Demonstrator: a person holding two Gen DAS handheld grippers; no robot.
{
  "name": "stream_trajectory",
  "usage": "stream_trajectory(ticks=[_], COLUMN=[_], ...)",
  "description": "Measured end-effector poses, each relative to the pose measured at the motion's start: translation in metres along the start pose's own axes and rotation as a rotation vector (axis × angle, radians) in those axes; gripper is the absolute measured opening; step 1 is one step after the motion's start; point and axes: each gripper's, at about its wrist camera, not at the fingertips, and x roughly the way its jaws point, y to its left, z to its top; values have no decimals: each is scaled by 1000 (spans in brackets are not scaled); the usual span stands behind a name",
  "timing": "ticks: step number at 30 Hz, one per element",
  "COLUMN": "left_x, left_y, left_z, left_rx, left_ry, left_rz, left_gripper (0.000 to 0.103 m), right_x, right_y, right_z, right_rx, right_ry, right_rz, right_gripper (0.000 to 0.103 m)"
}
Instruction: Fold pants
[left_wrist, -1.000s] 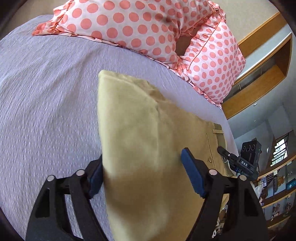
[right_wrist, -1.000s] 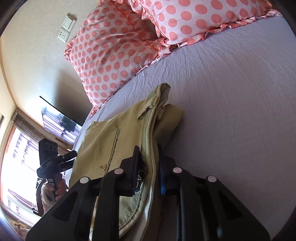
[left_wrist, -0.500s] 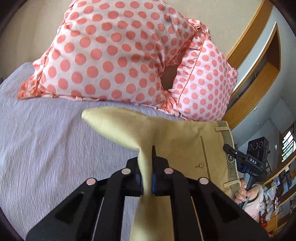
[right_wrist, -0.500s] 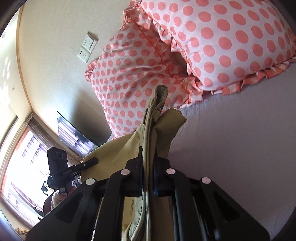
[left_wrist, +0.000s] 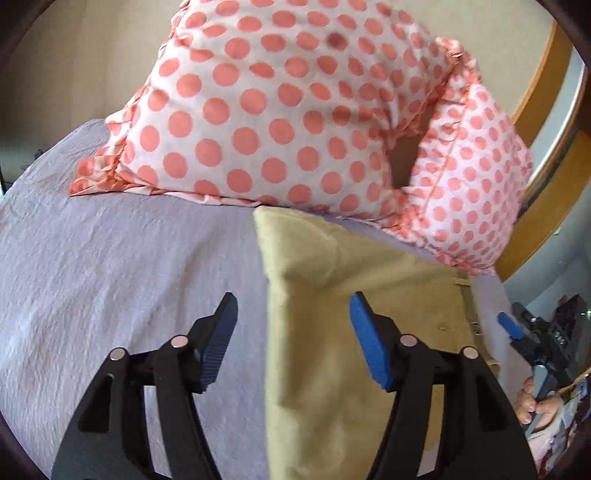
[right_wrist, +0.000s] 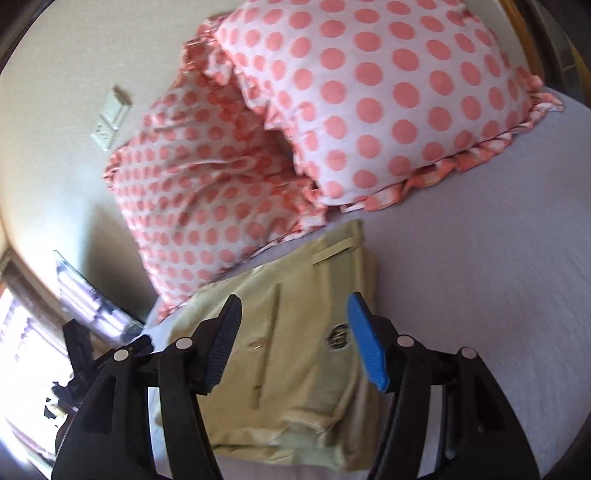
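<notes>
The khaki pants (left_wrist: 354, 295) lie folded flat on the lilac bed sheet (left_wrist: 129, 277), close to the pillows. In the right wrist view the pants (right_wrist: 295, 362) show the waistband, a belt loop and a back pocket seam. My left gripper (left_wrist: 291, 314) is open and empty, above the folded edge of the pants. My right gripper (right_wrist: 293, 314) is open and empty, above the waistband end. The right gripper also shows at the right edge of the left wrist view (left_wrist: 524, 332).
Two pink polka-dot pillows (left_wrist: 295, 110) (right_wrist: 388, 92) lean against the wall just beyond the pants. A wall socket (right_wrist: 110, 118) is on the wall. A wooden bed frame (left_wrist: 535, 221) runs at the right. Sheet (right_wrist: 480, 277) spreads to the right of the pants.
Both grippers were shut on the lifted pants half a second ago. Now both are open, and the pants lie flat on the sheet near the pillows.
</notes>
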Motion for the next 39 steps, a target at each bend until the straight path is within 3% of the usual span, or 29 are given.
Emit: stream_trajectory(ticks=[3, 5, 6, 7, 9, 12, 14, 17, 21, 24, 35, 39], left_x=[1, 24, 40, 55, 50, 24, 1, -29, -51, -57, -54, -55], left_y=[-27, -38, -39, -37, -37, -47, -53, -57, -59, -57, -69, -69], left_z=[-9, -19, -24, -31, -40, -55, -71, -106, -150, -170, -203, -206], left_rx=[30, 40, 35, 18, 28, 81, 126, 163, 204, 205, 295, 273], left_ry=[42, 122, 177, 231, 184, 147, 106, 53, 15, 15, -33, -69], left_rz=[-140, -132, -92, -59, -30, -4, 21, 78, 174, 191, 339, 349], left_gripper=[81, 83, 83, 81, 80, 81, 93, 101, 101, 101, 101, 101], right_x=[21, 37, 44, 42, 32, 1, -21, -35, -29, -22, -9, -9], right_y=[9, 2, -5, -7, 4, 37, 58, 77, 83, 84, 87, 87], right_z=[-11, -19, -22, -24, -28, -50, -75, -116, -156, -176, -205, -208], right_rx=[17, 57, 85, 95, 49, -158, -282, -372, -399, -431, -479, -470], right_ry=[111, 164, 186, 165, 168, 77, -1, -28, -5, -2, -38, -59], right_rz=[51, -51, -89, -76, -160, -305, -329, -307, -334, -389, -472, -489], right_gripper=[78, 79, 79, 79, 80, 102, 102, 102, 102, 102, 102, 102])
